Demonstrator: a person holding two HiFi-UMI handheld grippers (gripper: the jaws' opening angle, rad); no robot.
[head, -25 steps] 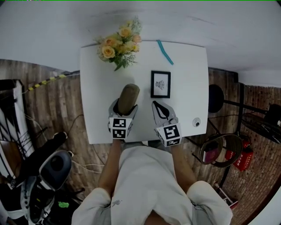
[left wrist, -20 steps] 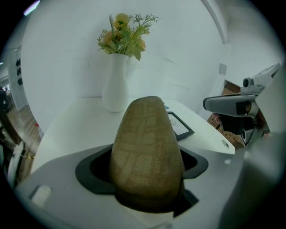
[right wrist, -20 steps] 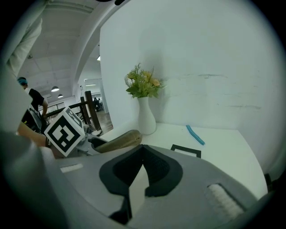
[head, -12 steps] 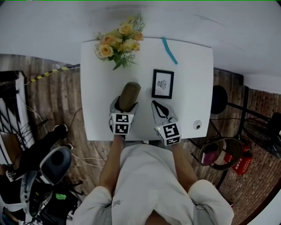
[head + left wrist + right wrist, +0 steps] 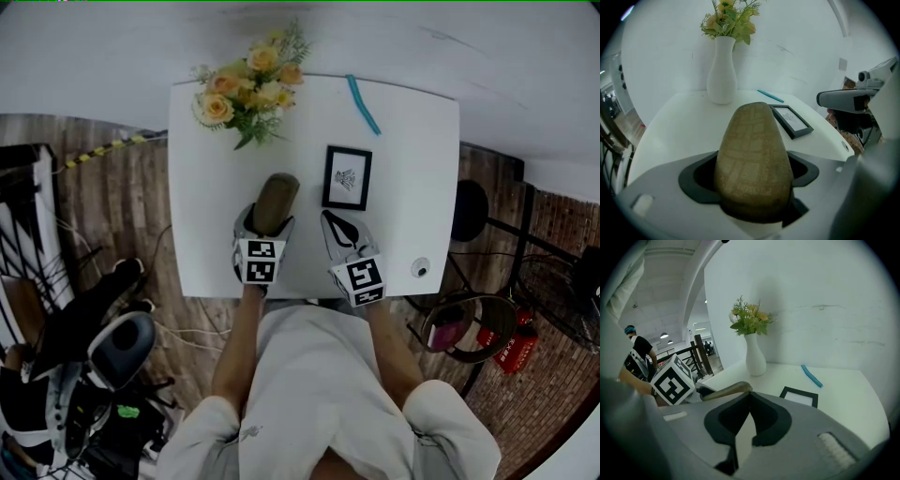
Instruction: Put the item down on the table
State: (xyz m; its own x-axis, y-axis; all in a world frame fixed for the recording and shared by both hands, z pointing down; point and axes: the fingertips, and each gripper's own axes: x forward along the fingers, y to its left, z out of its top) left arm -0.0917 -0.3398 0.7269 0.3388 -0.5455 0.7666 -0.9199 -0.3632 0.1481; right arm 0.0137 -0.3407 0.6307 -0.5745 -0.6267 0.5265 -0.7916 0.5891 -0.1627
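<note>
Overhead first, from the head view: no legible writing. Only black-and-white square codes on the marker cubes [image 5: 260, 262] of the left gripper [image 5: 267, 223] and the right gripper [image 5: 333, 223], plus a small drawing, too small to read, inside a black picture frame [image 5: 347, 178]. White table [image 5: 412, 150] set against a white wall, on a wooden plank floor [image 5: 122, 225]. On top: yellow and peach flowers [image 5: 246, 89] at the far left corner, a blue strip [image 5: 362, 105] near the far edge, a small round object [image 5: 420, 265] near the right front corner. Beside the table on the right, a dark round stool [image 5: 469, 208] and a red fire extinguisher [image 5: 514, 342]. Tan rounded item [image 5: 274, 202] sticking forward out of the left gripper, just left of the picture frame.

Next, the left gripper view: jaws set wide and clamped on the tan rounded item, dark pads [image 5: 696, 180] against both flanks. Faint checked pattern across its surface, no label. Narrow end pointing toward a white vase [image 5: 722, 70]. Cannot tell whether it touches the table underneath.

Lastly, the right gripper view: jaws brought together, nothing between them, poised over the table. Tip of the tan rounded item showing at left, beside the left gripper's cube. Farther left, a dark railing and a person [image 5: 637, 357].
</note>
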